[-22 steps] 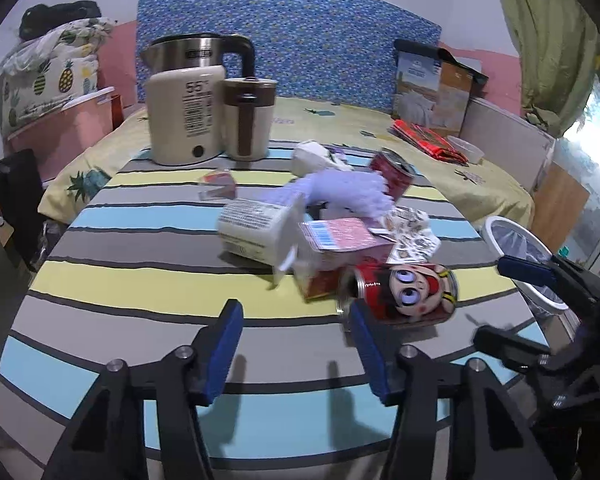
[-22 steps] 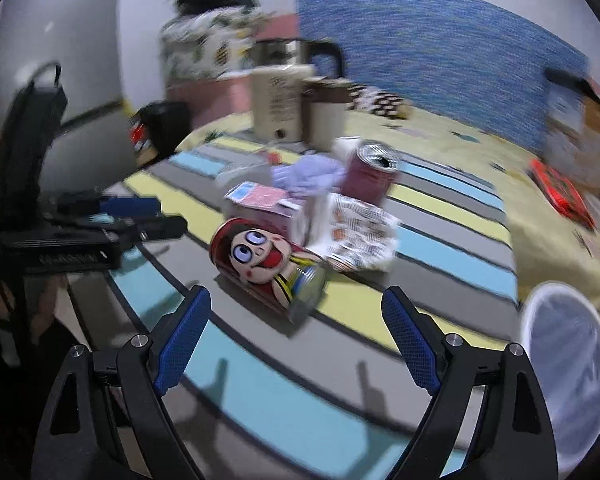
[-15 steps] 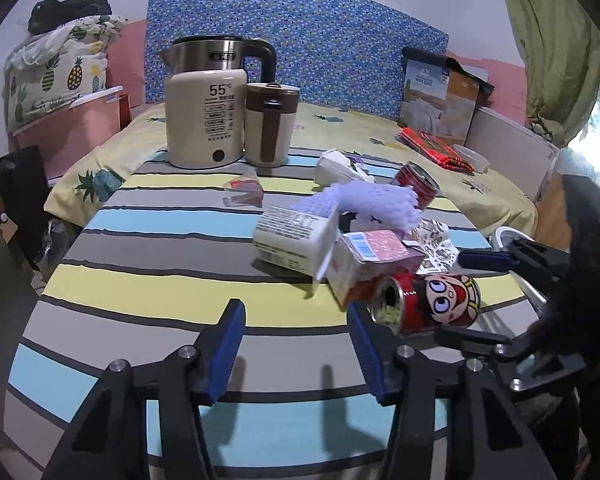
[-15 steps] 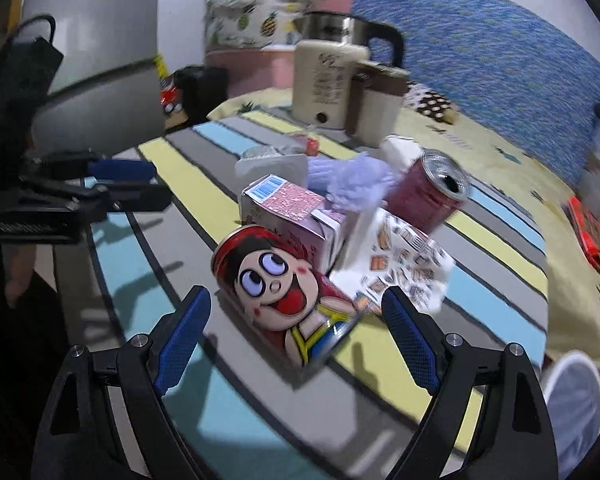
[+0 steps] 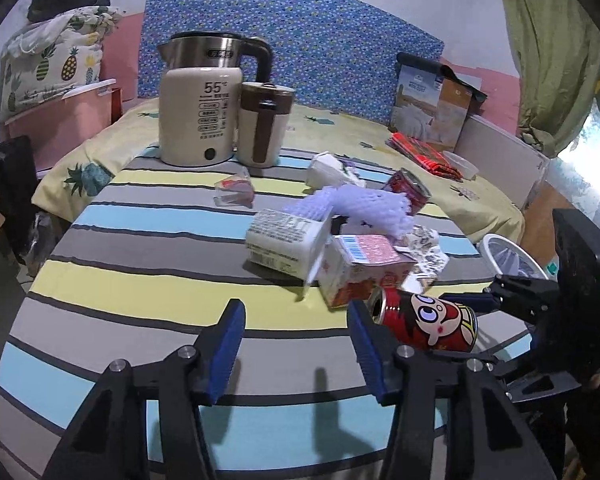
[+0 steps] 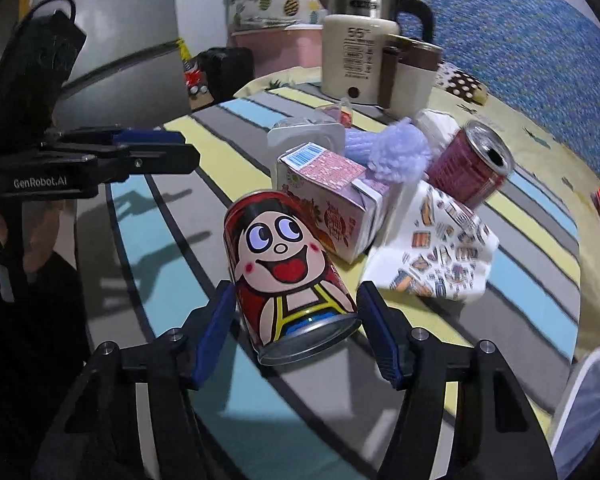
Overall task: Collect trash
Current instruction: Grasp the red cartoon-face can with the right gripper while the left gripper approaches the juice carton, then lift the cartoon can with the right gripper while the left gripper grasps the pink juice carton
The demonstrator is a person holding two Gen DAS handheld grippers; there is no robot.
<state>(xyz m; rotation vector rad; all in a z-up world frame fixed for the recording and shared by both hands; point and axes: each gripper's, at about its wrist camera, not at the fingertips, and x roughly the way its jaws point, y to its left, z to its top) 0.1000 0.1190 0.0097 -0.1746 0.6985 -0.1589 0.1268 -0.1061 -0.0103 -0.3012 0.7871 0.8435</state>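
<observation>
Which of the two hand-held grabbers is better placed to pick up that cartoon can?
Right: the cartoon can already lies between its closing fingers. The left gripper has only tablecloth between its fingers.

We see a cartoon can (image 6: 288,276) lying on the table (image 5: 140,280) between the right gripper's (image 6: 296,328) closing jaws, carton (image 6: 332,196) just behind, second can (image 6: 470,168) farther back, kettle (image 5: 200,120) at the rear, left gripper (image 5: 296,344) over bare cloth.
</observation>
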